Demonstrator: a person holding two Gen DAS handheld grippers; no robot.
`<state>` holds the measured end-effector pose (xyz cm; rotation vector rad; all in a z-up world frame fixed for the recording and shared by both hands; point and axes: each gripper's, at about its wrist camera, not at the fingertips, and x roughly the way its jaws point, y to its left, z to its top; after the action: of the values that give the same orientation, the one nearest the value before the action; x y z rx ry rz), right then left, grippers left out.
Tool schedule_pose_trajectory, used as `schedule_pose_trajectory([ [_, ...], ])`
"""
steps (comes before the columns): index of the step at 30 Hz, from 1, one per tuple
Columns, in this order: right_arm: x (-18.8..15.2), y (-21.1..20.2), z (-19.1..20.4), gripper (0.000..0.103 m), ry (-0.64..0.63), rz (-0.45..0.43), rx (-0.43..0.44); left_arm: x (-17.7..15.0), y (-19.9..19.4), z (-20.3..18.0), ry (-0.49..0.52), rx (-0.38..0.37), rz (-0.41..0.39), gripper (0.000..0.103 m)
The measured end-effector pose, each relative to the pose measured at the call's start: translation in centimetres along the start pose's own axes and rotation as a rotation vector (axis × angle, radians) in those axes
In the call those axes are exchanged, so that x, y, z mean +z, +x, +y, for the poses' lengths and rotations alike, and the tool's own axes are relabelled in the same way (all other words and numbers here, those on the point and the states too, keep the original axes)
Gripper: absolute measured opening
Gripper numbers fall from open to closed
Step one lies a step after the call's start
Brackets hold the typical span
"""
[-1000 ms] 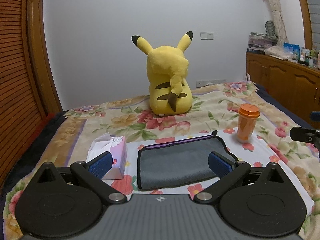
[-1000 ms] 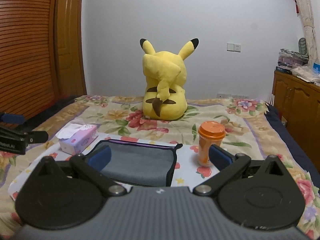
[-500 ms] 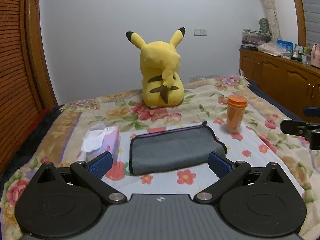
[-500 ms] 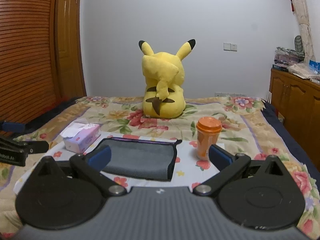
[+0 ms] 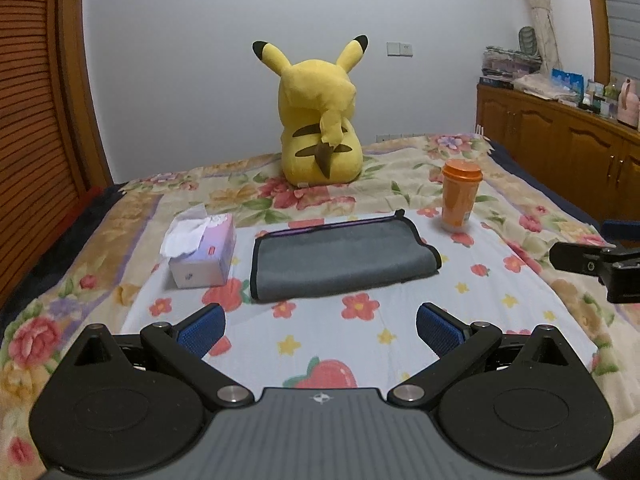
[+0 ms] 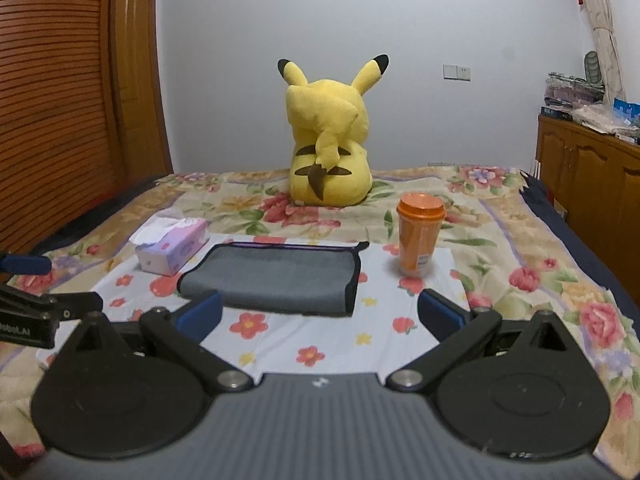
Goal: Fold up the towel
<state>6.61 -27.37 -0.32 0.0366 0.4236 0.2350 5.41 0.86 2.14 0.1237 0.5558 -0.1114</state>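
- The towel [image 5: 344,258], grey with a dark edge, lies folded flat on a pale flowered sheet [image 5: 320,344], ahead of both grippers and touching neither.
- The left gripper [image 5: 320,330] hangs above the sheet on the near side of the towel, its blue-padded fingers [image 5: 202,328] spread wide with nothing between them.
- The right gripper [image 6: 319,316] is likewise spread wide and holds nothing; in its own view its left pad [image 6: 200,316] overlaps the towel's near left corner, though contact cannot be told.
- In the left wrist view the right gripper shows at the right edge, to the right of the towel and apart from it.
- A tissue box [image 5: 200,250] stands just left of the towel, a white tissue sticking out of its top.
- An orange cup [image 5: 460,196] with an orange lid stands upright near the towel's far right corner, apart from it.
- The sheet is laid over a flowered bedspread [image 5: 400,168] on a bed.
- A yellow plush toy [image 5: 320,120] sits farther back on the bed with its back to the cameras.
- A white wall [image 5: 240,40] is behind it, a slatted wooden door [image 6: 52,100] on the left, and a wooden cabinet [image 5: 560,140] with clutter on top on the right.
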Motion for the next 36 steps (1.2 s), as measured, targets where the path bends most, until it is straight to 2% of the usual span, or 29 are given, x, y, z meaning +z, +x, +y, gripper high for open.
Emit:
schedule_pose_trajectory([
  [12,-3.0,-0.8,0.4,0.103,0.018,0.045,-0.009,-2.6,-0.4,-0.2,-0.054,-0.015,0.032,0.103],
  [21,-5.1,-0.5,0.4,0.103,0.025,0.061,-0.001,-4.1,0.7,-1.0,-0.066,-0.021,0.057,0.103],
  [36,-6.0,1.3,0.4,0.103,0.028,0.07,-0.003,-4.9,1.8,-1.6,-0.037,-0.013,0.029,0.103],
])
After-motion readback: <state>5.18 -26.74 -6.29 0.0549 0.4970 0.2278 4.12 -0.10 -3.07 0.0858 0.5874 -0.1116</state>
